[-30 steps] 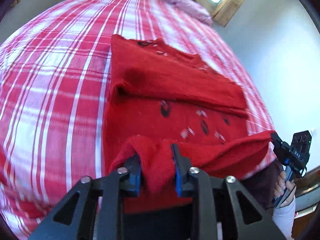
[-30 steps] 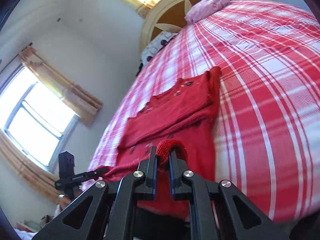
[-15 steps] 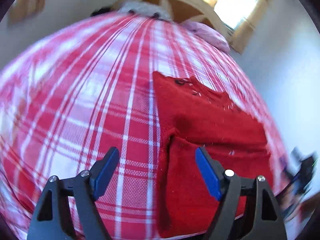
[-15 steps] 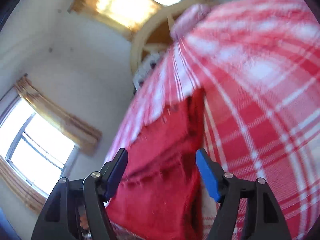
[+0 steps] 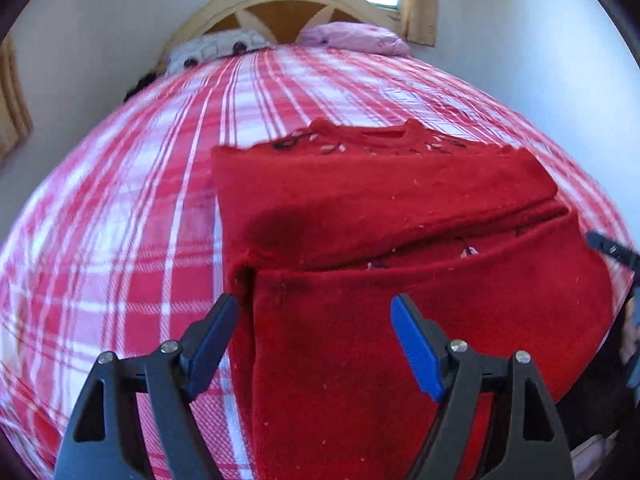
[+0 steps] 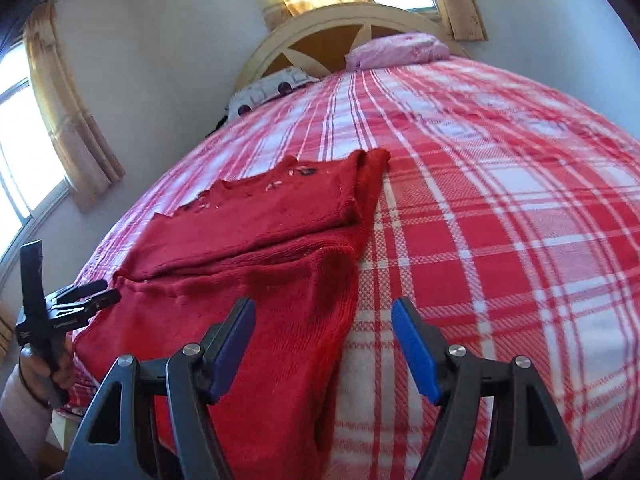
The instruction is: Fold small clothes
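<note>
My left fingers (image 5: pixel 314 344) and right fingers (image 6: pixel 323 346) stand spread, pinching nothing. The red knitted sweater (image 5: pixel 400 240) lies on the red-and-white plaid bed (image 5: pixel 120 220), its hem folded up (one fold down). Next I'd regrip the folded edge.

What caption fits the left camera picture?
Open left tongs over a folded red sweater on a plaid bed.

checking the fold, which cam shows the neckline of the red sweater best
The left wrist view: the red sweater faces it squarely, with the neckline open and near centre. The right wrist view shows the neckline slantwise, smaller, at the sweater's far edge.
</note>
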A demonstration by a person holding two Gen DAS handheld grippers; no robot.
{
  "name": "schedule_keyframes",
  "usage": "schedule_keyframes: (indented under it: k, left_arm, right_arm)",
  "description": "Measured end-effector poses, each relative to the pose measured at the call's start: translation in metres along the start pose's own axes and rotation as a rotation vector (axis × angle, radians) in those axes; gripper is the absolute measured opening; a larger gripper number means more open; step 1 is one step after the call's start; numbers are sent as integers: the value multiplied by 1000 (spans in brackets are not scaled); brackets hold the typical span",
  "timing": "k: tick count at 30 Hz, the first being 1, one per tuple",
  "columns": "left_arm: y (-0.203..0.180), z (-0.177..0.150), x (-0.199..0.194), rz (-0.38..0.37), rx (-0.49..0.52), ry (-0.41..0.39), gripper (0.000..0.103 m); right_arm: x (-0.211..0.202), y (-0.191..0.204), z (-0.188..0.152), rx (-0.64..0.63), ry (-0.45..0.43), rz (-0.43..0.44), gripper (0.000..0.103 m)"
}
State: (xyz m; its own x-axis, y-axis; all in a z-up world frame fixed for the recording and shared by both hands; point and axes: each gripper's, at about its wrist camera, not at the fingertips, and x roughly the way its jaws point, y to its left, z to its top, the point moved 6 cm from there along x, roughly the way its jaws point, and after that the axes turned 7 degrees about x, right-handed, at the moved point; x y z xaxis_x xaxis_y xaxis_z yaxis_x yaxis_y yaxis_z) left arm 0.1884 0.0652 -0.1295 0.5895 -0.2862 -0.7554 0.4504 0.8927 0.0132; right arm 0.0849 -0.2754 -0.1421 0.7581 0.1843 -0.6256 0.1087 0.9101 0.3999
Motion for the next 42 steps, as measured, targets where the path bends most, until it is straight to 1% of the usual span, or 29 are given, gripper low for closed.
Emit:
schedule_keyframes:
  k: [2,3,4,5,7,9,11,13,15,16,17,18,19,21,22,23,26,28,31,33,34,35,36,39,40,41,42]
  left_arm:
    - [5,-5,-3,-20,-42,4,81]
    - [10,-7,-4,-22,-59,6,81]
    - [9,-9,-4,-20,-68,12,81]
    - [11,-11,-4,-23,-74,19,81]
    - [12,-14,-3,-42,-88,28,81]
    - [14,-15,-3,-65,-110,25,81]
    - [14,-12,-3,-71,-111,23,81]
    - [13,-7,-5,-57,-87,1,81]
    - [8,0,-11,-52,-59,-35,81]
    - [5,2,-14,-69,-51,-55,81]
    - [-1,4,-16,-104,-44,-71,81]
    - [-3,4,-16,-123,-41,-72,81]
    - [-8,3,-11,-141,-33,-56,81]
    - [-8,1,0,-113,-29,-15,81]
    - [-5,-1,5,-85,-33,5,81]
    - [-2,-4,10,-78,-51,20,81]
    - [3,-7,13,-102,-92,27,81]
    - [3,-8,14,-108,-83,31,81]
    - [0,-9,15,-120,-73,31,72]
    - [1,-9,15,-122,-70,26,50]
    - [3,-10,13,-123,-76,25,43]
    - [5,-11,12,-135,-92,24,28]
    - [8,-12,11,-150,-110,24,18]
    - [16,-14,12,-179,-170,28,17]
    - [17,-14,14,-180,-177,28,18]
    - [18,-13,15,-178,-188,30,22]
    - [19,-12,17,-178,-194,31,23]
  right_arm:
    - [12,0,2,7,12,12,63]
    - [17,3,2,1,20,21,51]
    - [22,6,1,-16,29,20,31]
    - [26,9,0,-40,33,-2,23]
    - [26,14,-2,-73,19,-31,17]
    - [19,18,-3,-81,-7,-12,13]
    - [14,20,-4,-91,-23,2,12]
    - [12,17,-8,-78,-13,27,12]
    - [15,16,-11,-64,3,26,12]
    - [15,15,-12,-63,6,24,12]
    - [15,14,-12,-63,5,23,12]
    - [16,14,-12,-63,6,24,12]
    - [16,14,-11,-62,8,24,12]
    - [18,15,-11,-61,11,24,12]
    - [19,15,-10,-60,11,24,12]
    - [19,15,-10,-59,10,25,12]
    - [20,14,-11,-56,11,28,12]
    - [20,12,-11,-50,13,32,12]
    - [22,12,-11,-46,14,33,12]
    - [22,12,-10,-45,13,33,12]
    - [22,11,-10,-43,12,33,12]
    - [22,11,-10,-43,12,33,12]
    - [22,11,-10,-44,12,33,12]
    - [22,11,-10,-45,12,33,12]
    - [22,11,-10,-43,13,33,12]
    - [22,12,-10,-41,14,33,12]
    - [21,12,-10,-41,14,32,12]
